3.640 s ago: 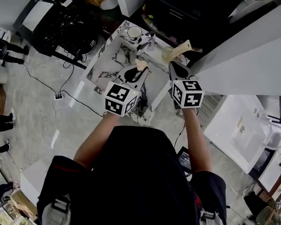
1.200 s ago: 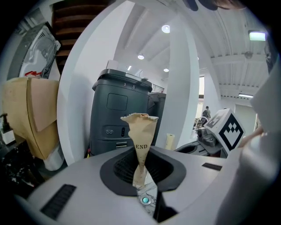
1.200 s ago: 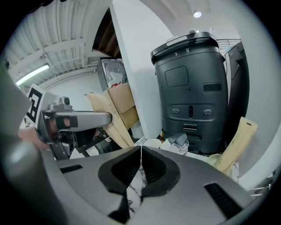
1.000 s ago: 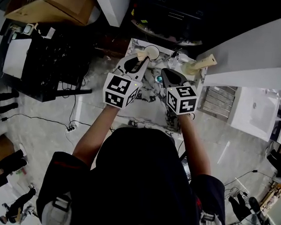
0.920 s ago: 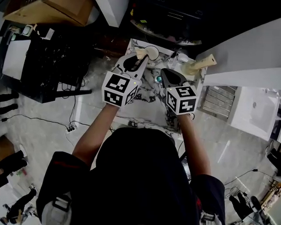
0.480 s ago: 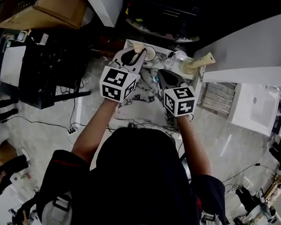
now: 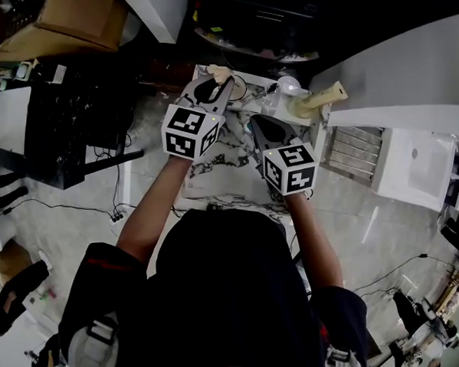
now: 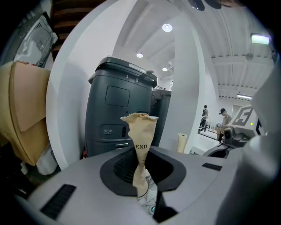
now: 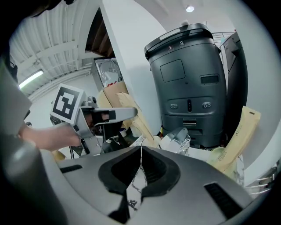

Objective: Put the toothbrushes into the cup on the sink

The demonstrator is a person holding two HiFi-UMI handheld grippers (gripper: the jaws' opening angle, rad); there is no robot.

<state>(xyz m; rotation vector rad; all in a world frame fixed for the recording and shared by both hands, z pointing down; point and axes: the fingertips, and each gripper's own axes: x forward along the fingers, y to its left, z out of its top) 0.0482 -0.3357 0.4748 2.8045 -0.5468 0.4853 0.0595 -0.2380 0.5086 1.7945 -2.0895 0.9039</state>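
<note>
Your left gripper (image 7: 212,84) reaches toward 12 o'clock over the marble sink top (image 7: 214,182). Its tongs are clamped on a paper-wrapped toothbrush (image 8: 140,140). In the left gripper view the wrapper stands nearly upright between the jaws. It is pinched low down, its crimped end points to 12 o'clock, and the word END is printed on it.

In the head view that crimped end pokes out past the jaw tips, at about 10 o'clock from the white cup (image 7: 237,89). The cup sits at the far edge of the sink top. Your jaw tips lie just beside its left rim and cover part of it. You cannot tell whether the wrapper touches the cup.

Your right gripper (image 9: 139,163) hovers nearer to you, at about 4 o'clock from the left one. Its tongs are pressed together with nothing between them, and only a thin seam shows.

At 1 o'clock from it a second wrapped toothbrush (image 7: 324,96) leans toward 2 o'clock, its lower end in a pale green cup (image 7: 298,107). A chrome tap (image 7: 286,85) stands between the two cups, at 11 o'clock from the pale green one.

Beyond the sink, at 12 o'clock, stands a dark grey machine (image 8: 118,110). Cardboard (image 8: 24,110) shows at 9 o'clock in the left gripper view.
</note>
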